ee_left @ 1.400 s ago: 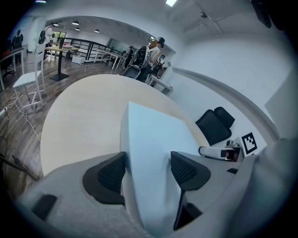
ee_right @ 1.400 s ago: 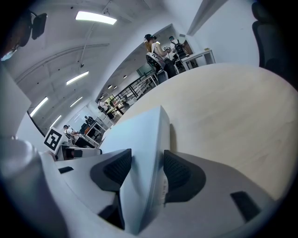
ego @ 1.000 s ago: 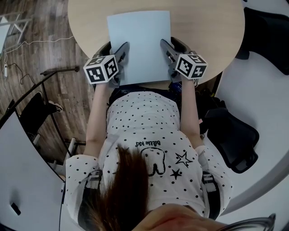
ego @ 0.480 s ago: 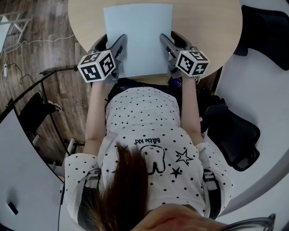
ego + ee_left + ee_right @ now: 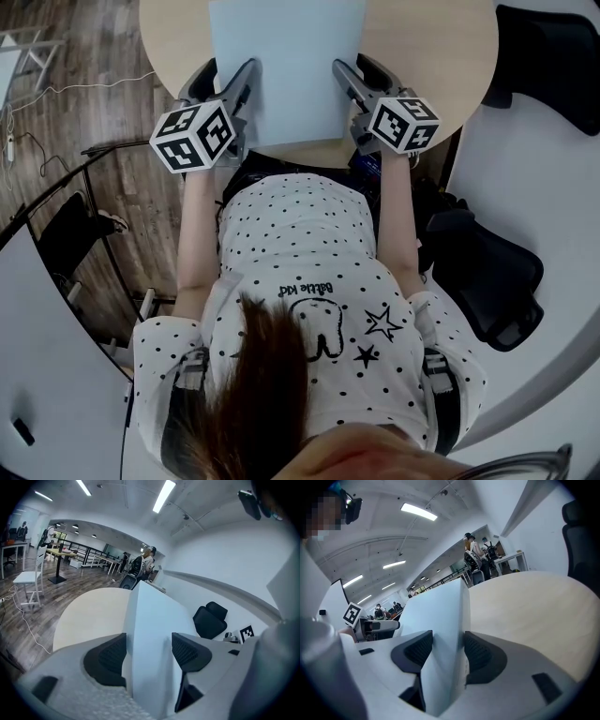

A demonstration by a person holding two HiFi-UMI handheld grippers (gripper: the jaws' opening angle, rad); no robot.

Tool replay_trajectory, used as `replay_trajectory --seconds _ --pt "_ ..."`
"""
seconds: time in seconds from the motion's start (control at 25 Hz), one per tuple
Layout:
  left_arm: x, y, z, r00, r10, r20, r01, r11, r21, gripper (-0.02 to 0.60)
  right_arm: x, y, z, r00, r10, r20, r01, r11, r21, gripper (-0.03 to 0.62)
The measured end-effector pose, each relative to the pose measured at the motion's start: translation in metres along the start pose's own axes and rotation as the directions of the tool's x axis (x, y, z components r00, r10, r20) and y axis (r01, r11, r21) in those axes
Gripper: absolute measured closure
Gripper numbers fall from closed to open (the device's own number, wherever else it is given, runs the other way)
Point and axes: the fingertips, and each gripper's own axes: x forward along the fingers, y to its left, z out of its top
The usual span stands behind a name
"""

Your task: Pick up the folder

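Note:
A pale blue folder (image 5: 286, 66) hangs flat above the round wooden table (image 5: 422, 47), held by its two long edges. My left gripper (image 5: 246, 82) is shut on its left edge and my right gripper (image 5: 345, 77) on its right edge. In the left gripper view the folder (image 5: 150, 620) fills the gap between the dark pads (image 5: 112, 656) of the left gripper (image 5: 149, 653). The right gripper view shows the folder (image 5: 440, 616) clamped edge-on in the right gripper (image 5: 447, 652), with the tabletop (image 5: 534, 606) below it.
A black office chair (image 5: 487, 272) stands at my right beside a white curved desk (image 5: 534, 187). Another dark chair (image 5: 553, 47) is at the far right. A black stand (image 5: 56, 234) and a cable lie on the wooden floor to the left.
Both grippers have risen with the folder between them. The folder now sits higher in the head view, looks larger, and is cut off by the top edge.

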Motion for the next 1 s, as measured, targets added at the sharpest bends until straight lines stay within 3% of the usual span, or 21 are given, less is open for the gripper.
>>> replay_trajectory --seconds 1.0 --pt "-0.035 -0.031 0.053 0.983 -0.041 0.18 0.022 0.994 0.106 0.281 -0.022 0.029 0.044 0.983 0.042 0.177 -0.019 0.991 -0.131 0.385"
